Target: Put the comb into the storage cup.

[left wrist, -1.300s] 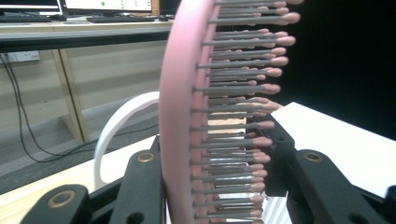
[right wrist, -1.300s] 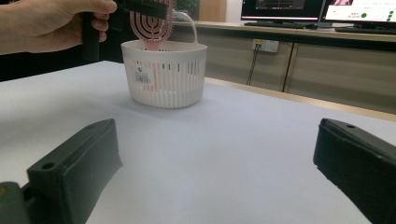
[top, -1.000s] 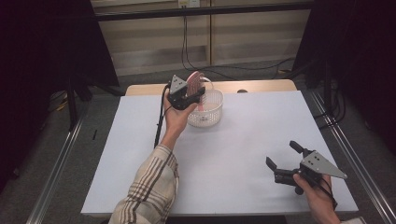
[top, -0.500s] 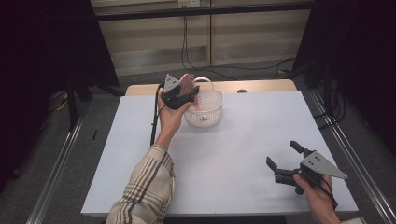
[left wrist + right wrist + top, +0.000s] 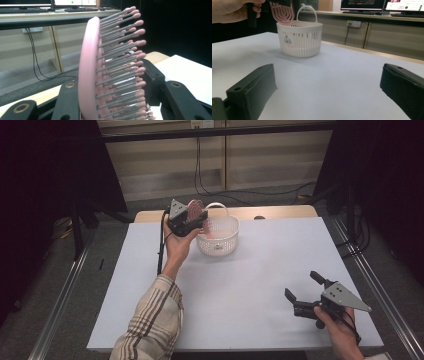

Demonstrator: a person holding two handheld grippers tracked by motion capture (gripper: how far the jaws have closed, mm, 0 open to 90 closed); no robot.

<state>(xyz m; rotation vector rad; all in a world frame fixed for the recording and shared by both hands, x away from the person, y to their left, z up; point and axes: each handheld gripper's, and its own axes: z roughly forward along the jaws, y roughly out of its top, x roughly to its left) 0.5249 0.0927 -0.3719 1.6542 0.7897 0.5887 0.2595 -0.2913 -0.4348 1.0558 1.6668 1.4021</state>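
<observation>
White worktop (image 5: 250, 285) in a dim lab. Left gripper (image 5: 192, 222), upper centre, fingers clamped on pink hairbrush (image 5: 100, 75), now lifted beside white basket (image 5: 218, 236), out from above its bowl. Right gripper (image 5: 305, 292), lower right, fingers wide, empty.

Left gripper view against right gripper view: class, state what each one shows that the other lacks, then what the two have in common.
Left gripper view alone: the pink hairbrush from close up, standing upright between the left gripper's black jaws, its grey bristles ending in pink tips, one jaw against its smooth back.

Right gripper view alone: the white slotted basket with its handle and label, standing on the white table, and the right gripper's jaws wide apart with nothing between them.

Both: the pink brush, the table surface, and the pale wall with a socket and hanging cables.
</observation>
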